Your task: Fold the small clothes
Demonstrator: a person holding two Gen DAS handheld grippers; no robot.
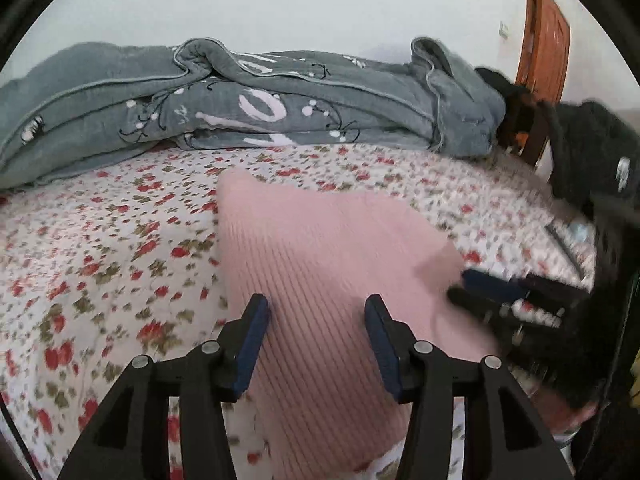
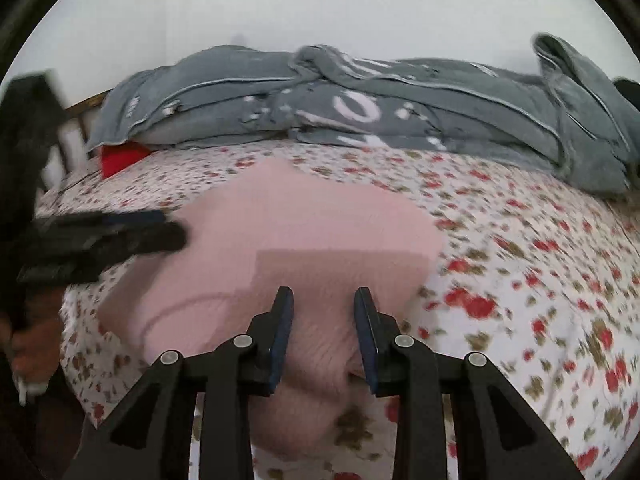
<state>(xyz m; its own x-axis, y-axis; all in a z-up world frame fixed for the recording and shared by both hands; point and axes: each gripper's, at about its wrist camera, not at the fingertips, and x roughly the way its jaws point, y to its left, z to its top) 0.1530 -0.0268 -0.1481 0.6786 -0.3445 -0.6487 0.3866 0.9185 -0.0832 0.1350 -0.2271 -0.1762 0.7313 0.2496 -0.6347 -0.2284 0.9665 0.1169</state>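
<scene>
This is a home bedroom: a bed [image 1: 100,248] with a red-flowered white sheet [image 2: 540,280], a rumpled grey quilt [image 1: 248,108] heaped along its far side by a plain white wall [image 1: 280,4], and an orange-brown wooden door [image 1: 546,44].

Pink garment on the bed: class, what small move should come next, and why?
Probably lower both grippers and close on the pink garment. The left gripper and right gripper are open above it, gripping nothing, and it lies partly folded on the floral sheet.

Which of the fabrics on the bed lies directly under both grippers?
The ribbed pink knit garment, spread flat; the grey patterned blanket lies bunched far behind.
</scene>
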